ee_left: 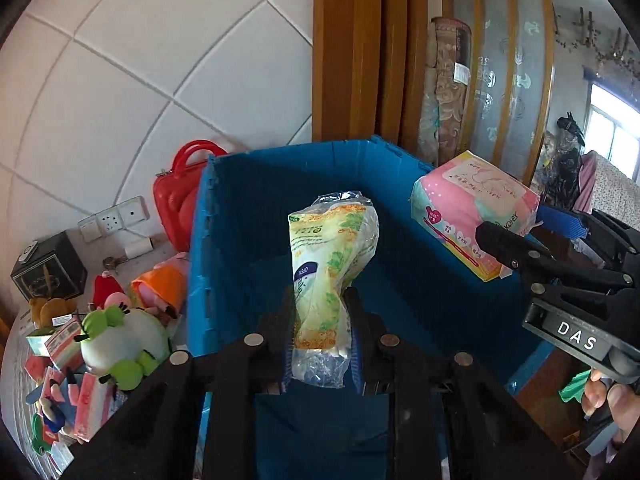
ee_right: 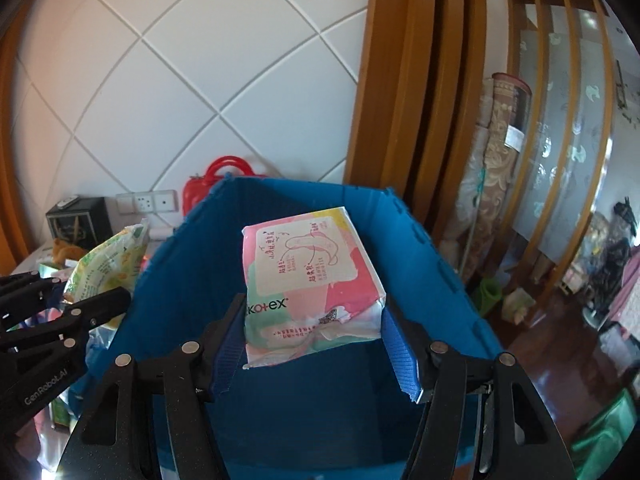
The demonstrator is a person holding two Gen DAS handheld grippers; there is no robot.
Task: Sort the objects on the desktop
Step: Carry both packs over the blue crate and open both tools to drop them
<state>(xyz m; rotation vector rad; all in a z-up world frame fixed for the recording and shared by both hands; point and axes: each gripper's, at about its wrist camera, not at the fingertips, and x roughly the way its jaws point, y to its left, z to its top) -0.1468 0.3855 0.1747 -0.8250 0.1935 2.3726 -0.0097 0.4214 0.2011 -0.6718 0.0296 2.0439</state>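
My left gripper (ee_left: pixel 320 340) is shut on a yellow-green plastic pack (ee_left: pixel 332 264) and holds it upright over the open blue bin (ee_left: pixel 224 200). My right gripper (ee_right: pixel 316 344) is shut on a pink Kotex pack (ee_right: pixel 312 280) and holds it over the same blue bin (ee_right: pixel 180 280). In the left wrist view the pink pack (ee_left: pixel 472 212) and the right gripper (ee_left: pixel 520 240) hang above the bin's right wall. In the right wrist view the yellow-green pack (ee_right: pixel 108 260) and the left gripper (ee_right: pixel 72 312) show at the bin's left wall.
Left of the bin lie plush toys (ee_left: pixel 124 328), small boxes (ee_left: pixel 60 344), a red case (ee_left: pixel 180 200) and a black box (ee_left: pixel 48 268). A tiled wall with sockets (ee_left: pixel 112 218) stands behind. A wooden door frame (ee_left: pixel 360 48) and rolled rugs (ee_right: pixel 496 168) stand right.
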